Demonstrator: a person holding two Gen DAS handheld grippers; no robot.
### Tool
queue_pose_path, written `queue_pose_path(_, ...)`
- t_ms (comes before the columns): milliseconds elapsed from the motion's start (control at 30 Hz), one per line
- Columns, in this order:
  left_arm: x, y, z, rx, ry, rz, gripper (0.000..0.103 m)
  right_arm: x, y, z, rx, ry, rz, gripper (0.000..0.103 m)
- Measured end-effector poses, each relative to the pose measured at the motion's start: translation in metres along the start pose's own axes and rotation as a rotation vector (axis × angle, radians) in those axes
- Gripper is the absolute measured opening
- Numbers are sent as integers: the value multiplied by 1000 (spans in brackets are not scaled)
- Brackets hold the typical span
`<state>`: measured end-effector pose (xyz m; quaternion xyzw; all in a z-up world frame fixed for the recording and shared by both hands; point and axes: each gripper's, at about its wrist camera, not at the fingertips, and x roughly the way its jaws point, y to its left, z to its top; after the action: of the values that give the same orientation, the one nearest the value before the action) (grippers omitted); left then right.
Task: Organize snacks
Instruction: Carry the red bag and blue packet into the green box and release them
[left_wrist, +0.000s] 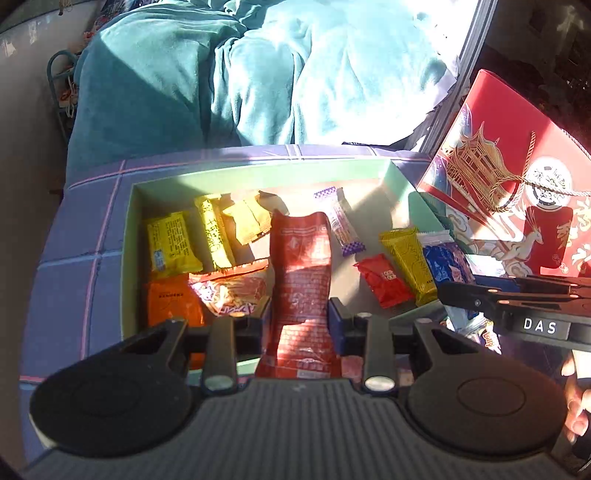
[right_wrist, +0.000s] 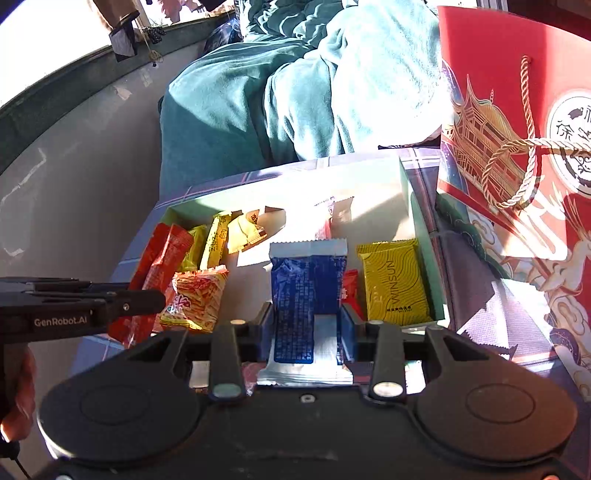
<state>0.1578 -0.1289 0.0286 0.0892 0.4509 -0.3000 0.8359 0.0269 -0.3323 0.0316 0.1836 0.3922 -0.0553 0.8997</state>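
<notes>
left gripper (left_wrist: 299, 317): fingers clamped on red snack packet (left_wrist: 301, 266) over green-walled box (left_wrist: 258, 177) | right gripper (right_wrist: 308, 321): clamped on blue snack packet (right_wrist: 304, 291) over same box | advice: lower each flat into bare floor, clear of yellow WINSUN packet (right_wrist: 395, 280), then release

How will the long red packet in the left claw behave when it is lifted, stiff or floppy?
Probably floppy: the red packet is creased and bends along its length. Its glossy film looks slippery. The left claw, shut on its lower part, likely leaves the top free to sag.
</notes>
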Motion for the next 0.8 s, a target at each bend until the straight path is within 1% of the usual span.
queue_pose_path(167, 59, -12, 38, -18, 42, -10, 31, 43, -20, 47, 16, 6, -52, 36)
queue_pose_path(300, 101, -12, 55, -42, 73, 2, 31, 84, -30, 75, 8, 26, -84, 36)
queue_pose_path(367, 117, -10, 62, -56, 88, 6, 31, 101, -31, 82, -4, 33, -106, 36)
queue_pose_path(500, 137, -9, 72, -59, 98, 9, 31, 132, -40, 98, -7, 43, -127, 37)
queue_pose_path(633, 152, -13, 81, -69, 98, -4, 32, 144, -43, 103, -14, 39, -141, 38)
queue_pose_path(667, 153, -16, 82, -64, 88, -5, 34, 144, -43, 103, -13, 34, -142, 44)
queue_pose_path(700, 153, -18, 83, -54, 77, -1, 35, 144, -43, 103, -8, 31, -141, 52)
queue_pose_path(733, 152, -23, 83, -38, 65, 14, 44, 144, -43, 103, -2, 25, -126, 68)
queue_pose_path(767, 152, -26, 84, -30, 63, 26, 66, 142, -42, 103, 6, 21, -110, 84)
queue_pose_path(800, 151, -28, 83, -22, 57, 38, 75, 141, -40, 102, 4, 12, -115, 93)
